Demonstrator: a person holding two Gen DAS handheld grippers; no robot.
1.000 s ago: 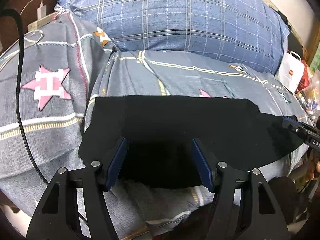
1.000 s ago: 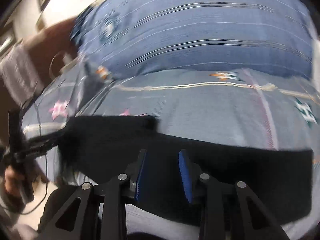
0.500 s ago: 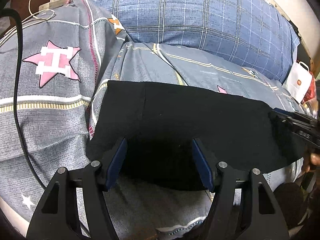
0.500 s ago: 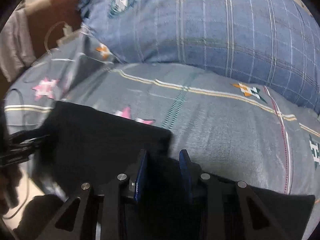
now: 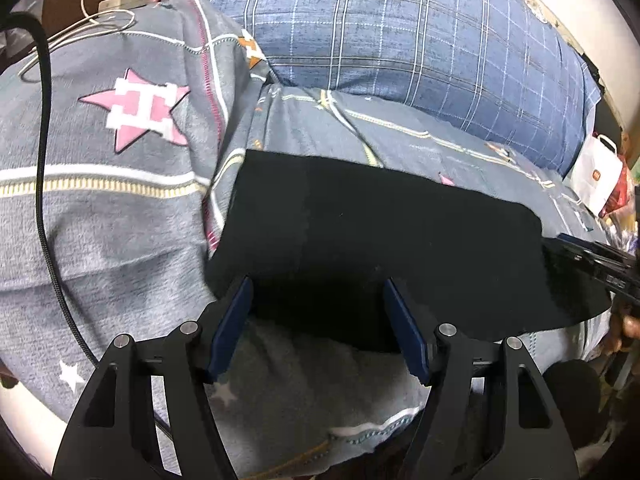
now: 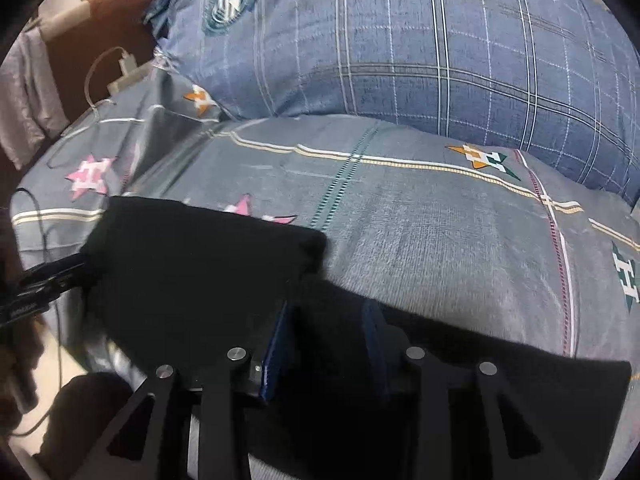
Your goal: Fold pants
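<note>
Black pants (image 5: 380,240) on the star-print bedding (image 5: 120,200), centre frame: over the last second the right gripper (image 6: 326,320), fingers narrowed and apparently pinching cloth, has carried one end over leftward, so a fold is under way. The left gripper (image 5: 316,320) remains spread wide at the near edge. Only the right wrist view shows the doubled corner (image 6: 312,240) and the unfolded leg at lower right; only the left wrist view shows the white bag (image 5: 596,176).

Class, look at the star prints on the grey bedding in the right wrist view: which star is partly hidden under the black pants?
The pink star at the far edge of the black pants; its lower points vanish beneath the cloth. The other pink star and the orange-and-green star lie fully uncovered.
</note>
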